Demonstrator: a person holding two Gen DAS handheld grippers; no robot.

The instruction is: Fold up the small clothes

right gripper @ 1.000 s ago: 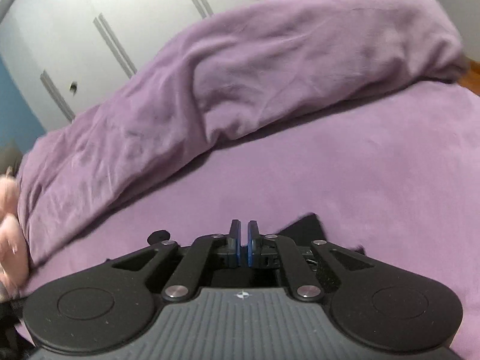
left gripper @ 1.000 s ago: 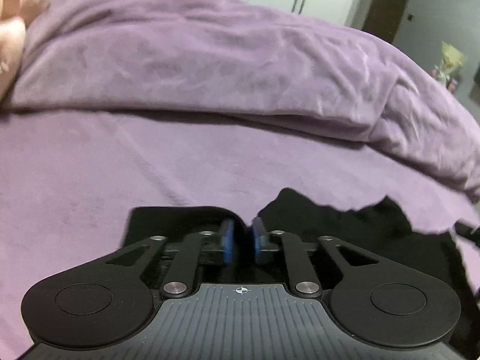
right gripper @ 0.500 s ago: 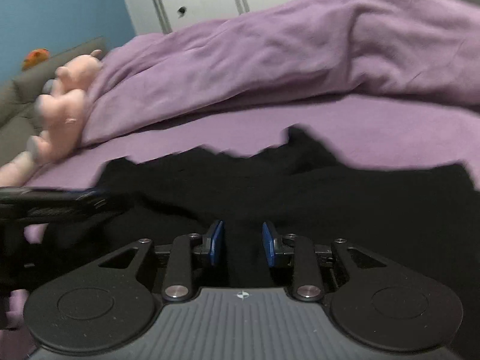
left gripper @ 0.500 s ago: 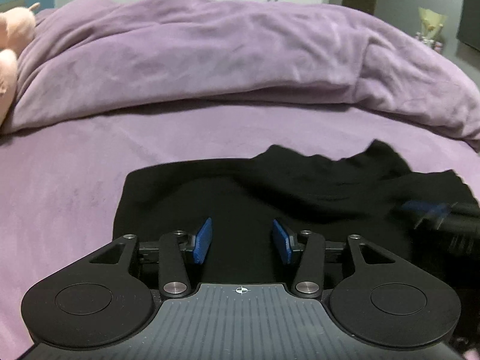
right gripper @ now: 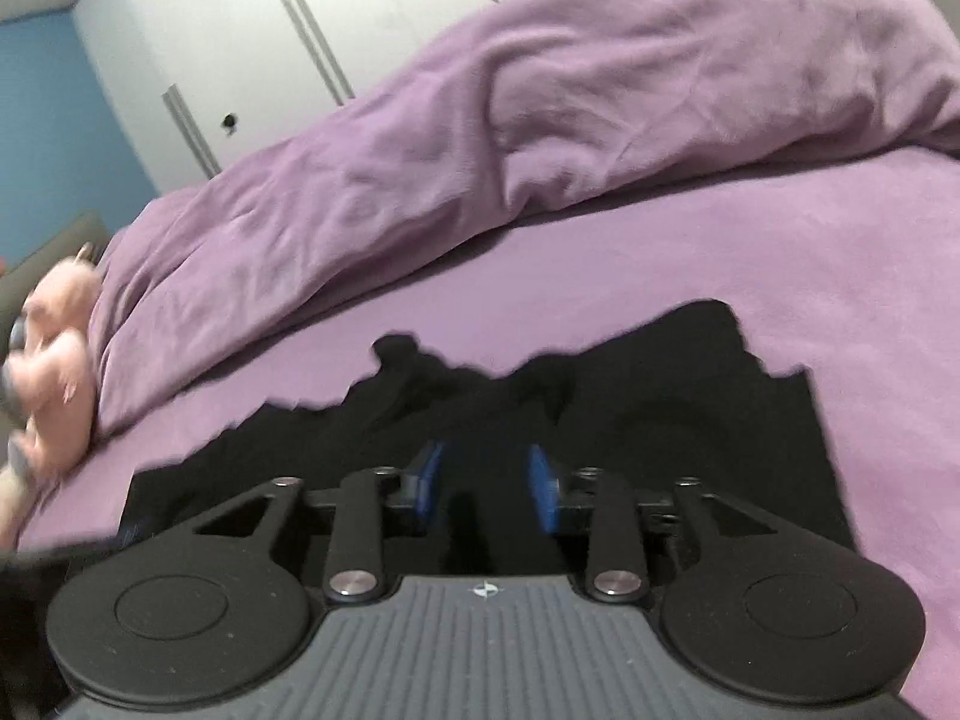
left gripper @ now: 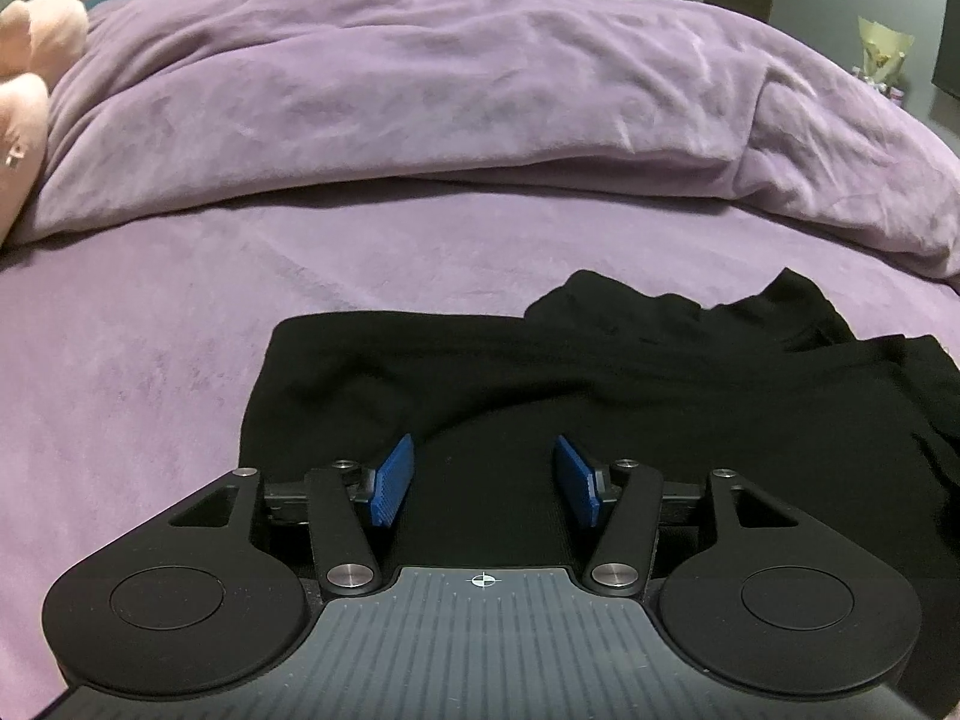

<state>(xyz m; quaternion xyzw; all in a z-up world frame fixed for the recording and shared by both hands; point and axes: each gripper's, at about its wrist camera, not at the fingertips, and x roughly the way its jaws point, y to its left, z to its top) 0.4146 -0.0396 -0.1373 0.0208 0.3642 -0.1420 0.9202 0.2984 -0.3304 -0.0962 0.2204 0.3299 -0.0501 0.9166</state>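
Observation:
A small black garment (left gripper: 600, 372) lies spread on the purple bed sheet (left gripper: 150, 360), its far edge rumpled into peaks. My left gripper (left gripper: 483, 474) is open and empty, its blue pads (left gripper: 393, 480) held just above the garment's near left part. In the right wrist view the same black garment (right gripper: 660, 396) lies under my right gripper (right gripper: 486, 480), which is open and empty above the cloth. That view is blurred by motion.
A bunched purple duvet (left gripper: 450, 90) lies across the far side of the bed. A pink plush toy (left gripper: 24, 84) sits at the far left, also in the right wrist view (right gripper: 54, 360). White wardrobe doors (right gripper: 270, 48) stand behind the bed.
Both grippers opened and let go of the black garment, which now lies on the sheet. Both have drawn back, showing more of the cloth. The right view has tilted.

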